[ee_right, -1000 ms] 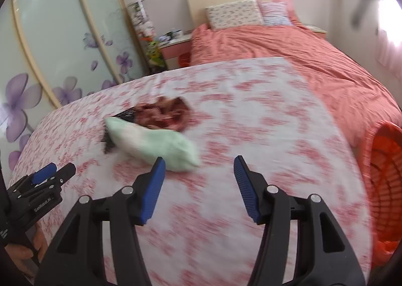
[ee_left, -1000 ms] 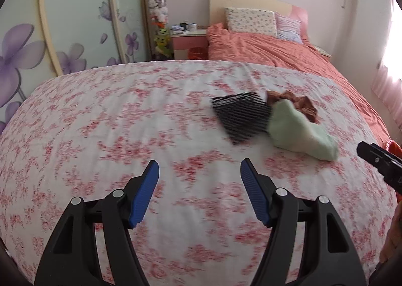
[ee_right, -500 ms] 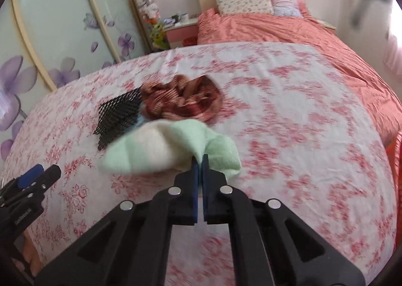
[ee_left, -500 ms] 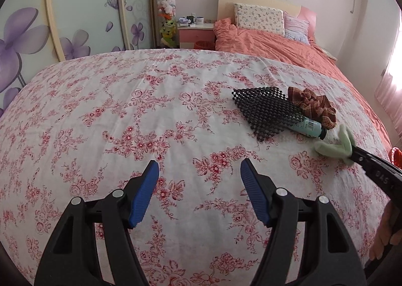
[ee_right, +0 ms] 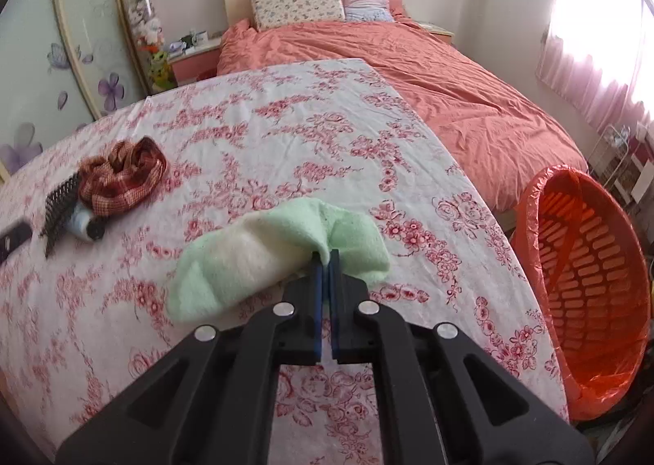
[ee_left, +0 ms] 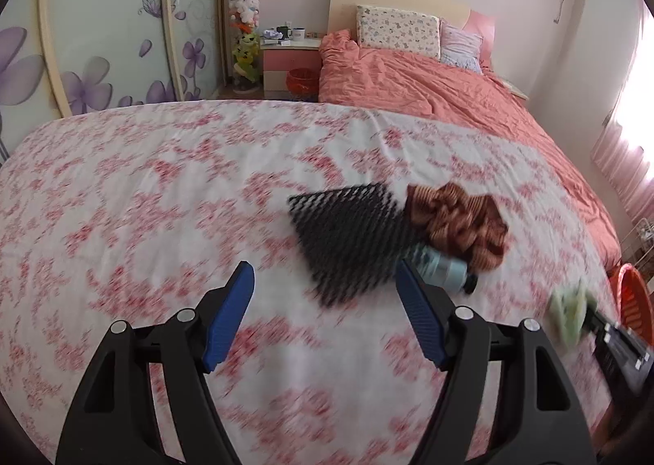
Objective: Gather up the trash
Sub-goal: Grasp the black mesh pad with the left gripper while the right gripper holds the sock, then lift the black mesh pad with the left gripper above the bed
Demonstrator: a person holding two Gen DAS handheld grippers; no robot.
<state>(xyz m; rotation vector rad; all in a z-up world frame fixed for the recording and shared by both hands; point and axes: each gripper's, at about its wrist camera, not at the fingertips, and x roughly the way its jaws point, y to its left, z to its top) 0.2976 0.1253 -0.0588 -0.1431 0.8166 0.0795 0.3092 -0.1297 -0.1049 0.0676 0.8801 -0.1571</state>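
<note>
Grip: While our right claw [ee_right: 325, 260] pinches only a fold of the green cloth [ee_right: 261, 260], it may slip short of the orange basket [ee_right: 588, 293].
Left claw [ee_left: 325, 301]: opening, empty, nearing the black mesh [ee_left: 351, 236] mid-bed.

On the bedsheet [ee_right: 286, 146], the mesh [ee_right: 61, 205] lies left of the scarf [ee_right: 122, 178], basket [ee_right: 588, 281] right.

Black mesh [ee_left: 351, 236] beyond opening left hand-held gripper [ee_left: 325, 311]

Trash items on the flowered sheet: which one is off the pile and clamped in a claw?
The pale green cloth, pinched in the shut right claw. The black mesh, brown scrunchie and small bottle lie together, ungripped.
</note>
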